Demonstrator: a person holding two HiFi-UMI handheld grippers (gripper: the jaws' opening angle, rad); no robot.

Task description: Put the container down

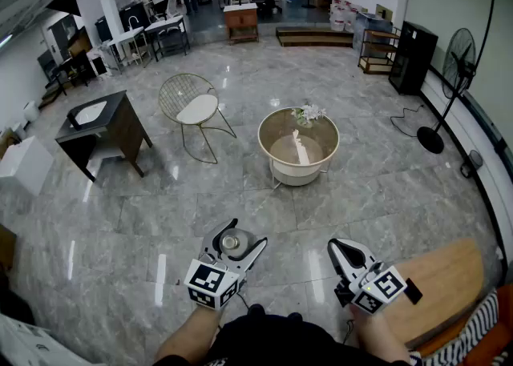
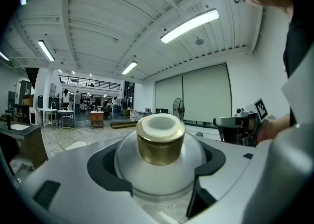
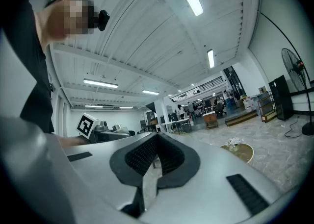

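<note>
A round white container (image 1: 232, 242) with a gold neck and a white top sits between the jaws of my left gripper (image 1: 244, 236), held in the air above the marble floor. In the left gripper view the container (image 2: 159, 161) fills the gap, and the dark pads (image 2: 105, 169) press on its sides; the left gripper (image 2: 159, 174) is shut on it, jaws spread wide. My right gripper (image 1: 335, 249) hangs beside it at the right, shut with nothing in it. In the right gripper view its tips (image 3: 149, 181) meet.
Ahead on the floor stand a round wooden table (image 1: 263, 148) with white flowers (image 1: 308, 113), a wire chair (image 1: 192, 104) and a dark sink cabinet (image 1: 100, 128). A wooden tabletop (image 1: 441, 280) lies close at lower right. A standing fan (image 1: 450, 76) is by the right wall.
</note>
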